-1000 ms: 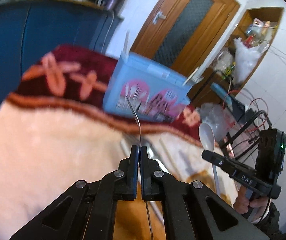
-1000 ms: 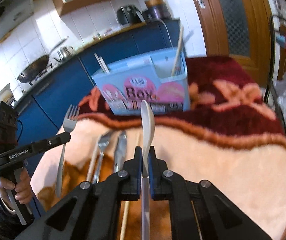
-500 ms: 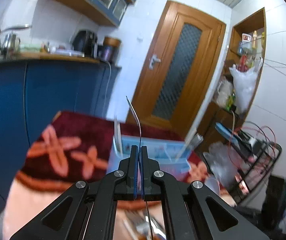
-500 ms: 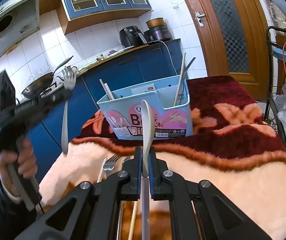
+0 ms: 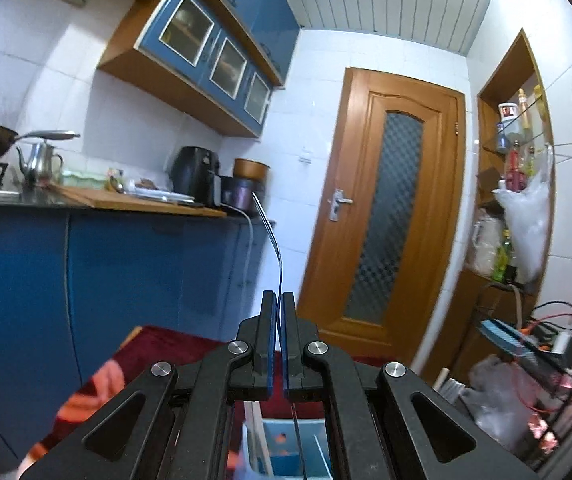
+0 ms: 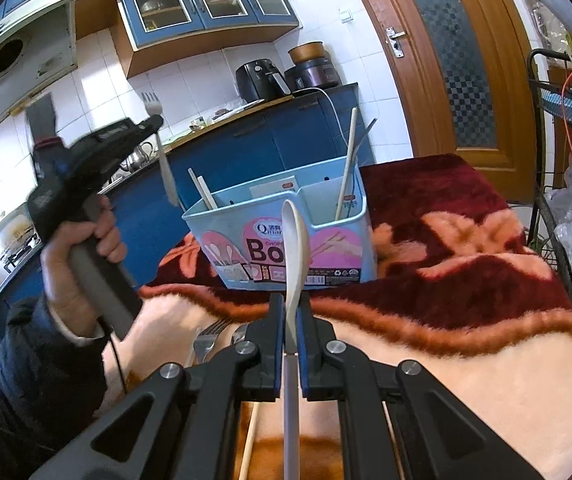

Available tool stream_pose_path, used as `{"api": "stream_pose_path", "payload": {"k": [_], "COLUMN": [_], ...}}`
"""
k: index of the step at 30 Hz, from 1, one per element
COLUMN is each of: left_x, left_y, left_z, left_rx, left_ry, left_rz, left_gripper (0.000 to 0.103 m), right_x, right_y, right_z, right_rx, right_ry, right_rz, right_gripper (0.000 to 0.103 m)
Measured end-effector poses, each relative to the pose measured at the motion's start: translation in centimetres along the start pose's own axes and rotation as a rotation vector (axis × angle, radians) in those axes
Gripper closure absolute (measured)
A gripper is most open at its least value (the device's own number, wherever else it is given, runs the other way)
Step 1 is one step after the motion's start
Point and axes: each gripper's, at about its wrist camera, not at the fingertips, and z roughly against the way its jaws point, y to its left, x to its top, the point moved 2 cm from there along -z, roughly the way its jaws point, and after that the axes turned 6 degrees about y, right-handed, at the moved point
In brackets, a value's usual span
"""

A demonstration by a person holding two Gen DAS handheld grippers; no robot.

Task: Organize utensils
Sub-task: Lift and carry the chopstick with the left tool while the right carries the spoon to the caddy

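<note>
A pale blue box (image 6: 286,236) stands on a plush red-and-cream blanket (image 6: 465,280) covering the desk. Its front label reads "Bo" in large dark letters — the rest is hidden behind my spoon — with "Q" and small print above that I cannot read, plus pink pictures of cutlery and chopsticks. The box has compartments: the left one holds two pale chopsticks (image 6: 204,192) leaning left, and the right one holds another chopstick (image 6: 345,164) and a grey utensil (image 6: 365,134), both leaning on the rim.

My right gripper (image 6: 290,320) is clamped on a white spoon (image 6: 295,248), bowl upward, held in front of the box. My left gripper (image 6: 154,122) is raised above and left of the box, pinching a fork (image 6: 162,148) — tines up, handle hanging toward the left compartment. In the left wrist view the fork (image 5: 274,248) shows edge-on between the closed fingers, with the box (image 5: 282,448) directly below.

More forks (image 6: 206,336) and a chopstick (image 6: 250,436) lie on the blanket near me.
</note>
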Motion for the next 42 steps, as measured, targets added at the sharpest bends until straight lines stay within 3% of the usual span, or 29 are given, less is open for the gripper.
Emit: {"api": "stream_pose_path", "payload": {"k": [7,26,34,42], "left_x": [-2.1,-4.5,-4.9,-5.2], "left_y": [-0.4,-0.1,0.1,-0.1], "left_z": [-2.0,-2.9,-3.3,-3.8], "left_rx": [0.053,0.027,0.016,0.004], "left_ry": [-0.001,0.052,0.068,0.109], "left_rz": [-0.072,-0.059,-0.056,-0.069], "left_gripper": [0.101,0.101,0.101,0.101], "right_x": [2.1,13.1,13.7,11.8], "right_y": [-0.1,0.0,0.1,-0.6], "right_z": [0.5,-5.1,-8.7,-9.5], "right_rx": [-0.026,-0.097,-0.167,-0.135], "right_ry": [-0.035,-0.294,-0.315,-0.249], "right_rz": [0.029,0.062,0.117,0.112], "right_gripper": [0.095,0.095,0.095,0.093]}}
